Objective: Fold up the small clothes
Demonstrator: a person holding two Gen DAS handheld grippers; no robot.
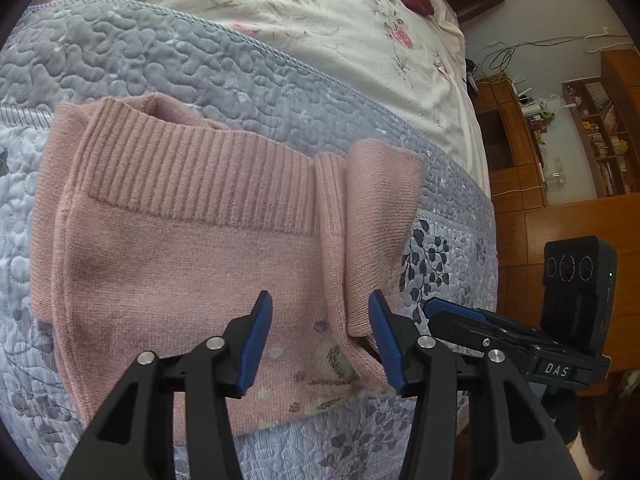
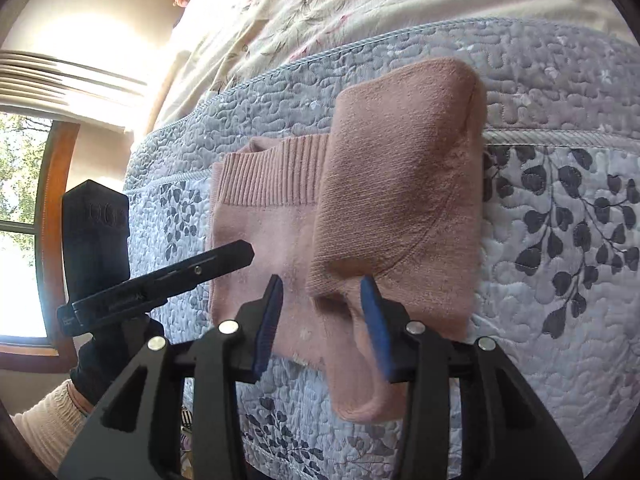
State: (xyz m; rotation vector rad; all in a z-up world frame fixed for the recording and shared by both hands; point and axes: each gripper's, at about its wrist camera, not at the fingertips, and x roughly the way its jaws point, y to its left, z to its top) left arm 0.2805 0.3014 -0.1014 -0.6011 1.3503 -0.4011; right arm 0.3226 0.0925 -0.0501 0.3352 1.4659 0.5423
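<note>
Only the right wrist view shows the sweater's (image 2: 360,216) cuff (image 2: 360,400) overhanging the quilt (image 2: 560,220).

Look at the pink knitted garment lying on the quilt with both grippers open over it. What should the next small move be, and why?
Probably shut the right gripper on the folded-over sleeve. Its jaws stand open around the sleeve's near edge, gripping nothing. The left gripper is also open over the pink garment, whose left side on the quilt looks unfolded.
</note>
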